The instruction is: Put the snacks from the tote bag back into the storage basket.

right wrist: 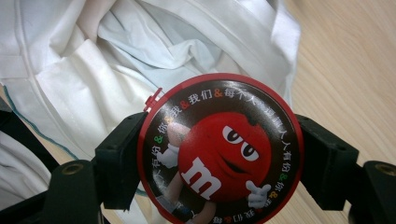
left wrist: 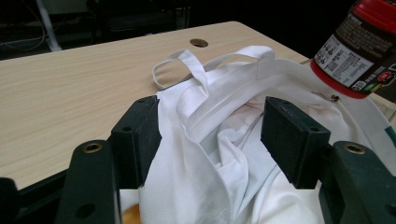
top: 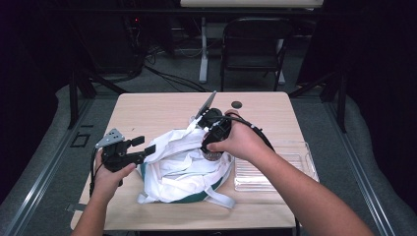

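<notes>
While my right gripper [right wrist: 219,154] clamps the can [right wrist: 219,149] above the bag [top: 182,167], my left gripper [left wrist: 210,135] stands open around its edge.

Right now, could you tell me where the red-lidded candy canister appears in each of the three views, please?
High view: the candy canister sits mid-table under the right hand, over the white cloth bag.
Left gripper view: its dark labelled body with red rims is in the top right corner.
Right gripper view: its round red lid sits centre-bottom between the jaws.
Shared landmark: the white cloth bag.
</notes>
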`<control>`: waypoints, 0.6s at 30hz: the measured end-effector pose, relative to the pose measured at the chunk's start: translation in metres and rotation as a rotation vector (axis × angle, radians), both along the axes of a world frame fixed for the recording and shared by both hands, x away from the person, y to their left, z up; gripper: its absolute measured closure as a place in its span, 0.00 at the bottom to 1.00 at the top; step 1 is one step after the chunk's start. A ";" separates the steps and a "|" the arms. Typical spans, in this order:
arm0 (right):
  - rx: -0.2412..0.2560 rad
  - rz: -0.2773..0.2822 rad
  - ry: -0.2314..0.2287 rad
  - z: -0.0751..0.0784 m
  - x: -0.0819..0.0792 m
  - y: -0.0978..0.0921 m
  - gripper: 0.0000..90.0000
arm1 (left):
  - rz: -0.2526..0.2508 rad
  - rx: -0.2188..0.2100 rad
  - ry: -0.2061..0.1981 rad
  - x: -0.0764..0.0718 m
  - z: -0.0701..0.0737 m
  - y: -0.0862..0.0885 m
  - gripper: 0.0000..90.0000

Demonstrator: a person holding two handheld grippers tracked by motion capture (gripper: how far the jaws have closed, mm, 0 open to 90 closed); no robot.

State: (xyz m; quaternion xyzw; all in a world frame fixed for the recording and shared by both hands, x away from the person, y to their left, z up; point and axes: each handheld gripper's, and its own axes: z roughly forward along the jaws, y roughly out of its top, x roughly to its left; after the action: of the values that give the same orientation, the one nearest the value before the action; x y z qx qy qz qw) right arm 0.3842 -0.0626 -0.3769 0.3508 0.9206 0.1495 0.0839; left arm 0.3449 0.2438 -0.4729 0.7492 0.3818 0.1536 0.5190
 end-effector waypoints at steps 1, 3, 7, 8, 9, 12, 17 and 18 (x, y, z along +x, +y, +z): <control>-0.006 0.003 -0.005 0.001 0.000 -0.003 0.28 | 0.000 -0.001 -0.002 0.000 0.000 0.000 0.42; -0.005 -0.008 -0.014 0.002 -0.002 -0.008 0.28 | 0.000 0.000 -0.003 0.000 0.000 -0.001 0.42; 0.000 -0.018 -0.016 0.006 -0.005 -0.018 0.28 | -0.001 0.003 0.000 0.000 -0.001 -0.001 0.42; 0.007 -0.023 -0.018 0.006 -0.005 -0.020 0.28 | -0.001 0.001 0.000 0.000 -0.001 -0.001 0.42; 0.000 -0.027 -0.014 0.008 -0.006 -0.022 0.28 | -0.001 0.001 0.000 0.000 -0.001 -0.001 0.42; -0.007 -0.034 -0.016 0.008 -0.009 -0.029 0.28 | 0.000 0.000 -0.001 0.000 -0.001 -0.001 0.42; -0.006 -0.051 -0.015 0.006 -0.014 -0.041 0.28 | -0.001 0.001 -0.001 0.000 -0.001 -0.001 0.42; -0.012 -0.054 -0.016 0.007 -0.015 -0.044 0.28 | -0.002 0.002 0.000 0.000 -0.001 -0.001 0.42</control>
State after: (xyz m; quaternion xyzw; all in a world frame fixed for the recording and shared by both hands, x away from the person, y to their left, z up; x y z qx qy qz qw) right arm 0.3692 -0.1064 -0.3701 0.3737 0.9110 0.1446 0.0972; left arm 0.3450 0.2429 -0.4736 0.7501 0.3808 0.1537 0.5184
